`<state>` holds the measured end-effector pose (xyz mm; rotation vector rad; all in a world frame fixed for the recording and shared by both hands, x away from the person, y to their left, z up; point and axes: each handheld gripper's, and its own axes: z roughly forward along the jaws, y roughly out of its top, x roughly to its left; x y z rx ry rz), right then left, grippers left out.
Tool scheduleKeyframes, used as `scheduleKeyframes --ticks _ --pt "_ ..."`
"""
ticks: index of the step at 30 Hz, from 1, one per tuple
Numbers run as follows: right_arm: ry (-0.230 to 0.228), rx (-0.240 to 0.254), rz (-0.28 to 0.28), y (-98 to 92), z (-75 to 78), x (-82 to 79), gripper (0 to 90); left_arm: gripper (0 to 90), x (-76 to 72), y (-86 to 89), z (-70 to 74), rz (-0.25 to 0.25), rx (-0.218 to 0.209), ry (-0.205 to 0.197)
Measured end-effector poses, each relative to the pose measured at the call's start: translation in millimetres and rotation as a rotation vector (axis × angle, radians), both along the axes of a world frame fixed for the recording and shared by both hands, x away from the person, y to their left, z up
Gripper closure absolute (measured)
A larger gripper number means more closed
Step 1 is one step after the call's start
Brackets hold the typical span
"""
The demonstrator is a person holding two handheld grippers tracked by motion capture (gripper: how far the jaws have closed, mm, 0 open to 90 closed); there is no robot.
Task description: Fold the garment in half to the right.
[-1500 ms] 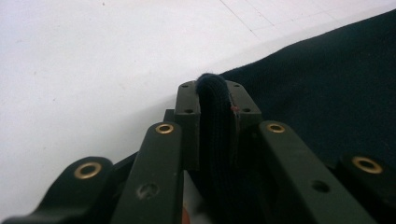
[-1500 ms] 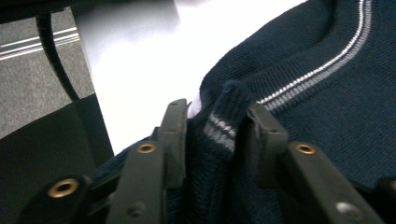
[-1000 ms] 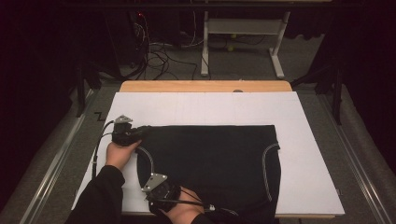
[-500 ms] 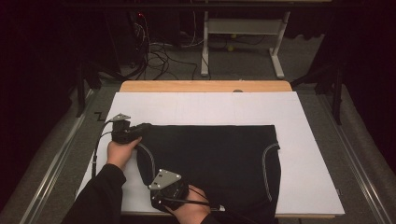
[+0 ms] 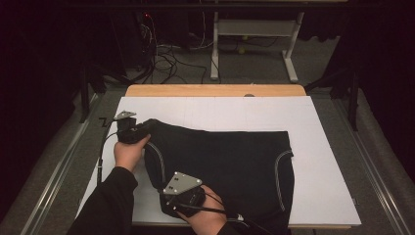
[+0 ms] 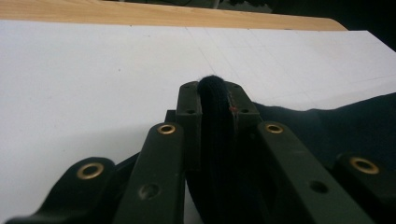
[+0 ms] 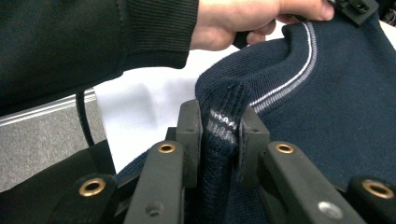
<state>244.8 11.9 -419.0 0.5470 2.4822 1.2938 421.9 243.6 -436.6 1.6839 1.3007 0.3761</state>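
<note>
A dark navy knitted garment [image 5: 230, 161] with pale piping lies spread on the white board [image 5: 235, 110]. My left gripper [image 5: 147, 127] is shut on the garment's far left corner, and a fold of dark knit [image 6: 214, 93] sticks up between its jaws [image 6: 214, 100]. My right gripper [image 5: 165, 195] is shut on the near left edge; the striped hem [image 7: 219, 126] is pinched between its pads. Both hold the left edge raised off the board. The right gripper view shows the left hand [image 7: 243, 18] and the piped edge [image 7: 303, 65] of the garment running toward it.
A wooden table edge [image 5: 215, 90] runs behind the board. Metal rails [image 5: 54, 181] flank the table on both sides. Beyond it stand a white desk frame [image 5: 254, 29] and loose cables [image 5: 166, 54] on the floor. Bare white board lies to the right of the garment [image 5: 323, 161].
Both hands have risen with the garment's left edge in their jaws. That edge now stands lifted and drawn inward, baring more white board at the left.
</note>
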Motion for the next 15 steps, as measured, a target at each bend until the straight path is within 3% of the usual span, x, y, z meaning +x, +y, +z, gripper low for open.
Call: scheduleKeyframes --ticks 5,15 --pt "-0.004 0.003 -0.003 -0.2 2.2 -0.7 75.7 75.1 0.7 -0.8 4.6 0.024 -0.011 0.021" --pt "-0.032 0.013 -0.002 0.0 8.9 -1.0 75.8 75.2 0.6 3.0 9.6 0.035 -0.026 0.005"
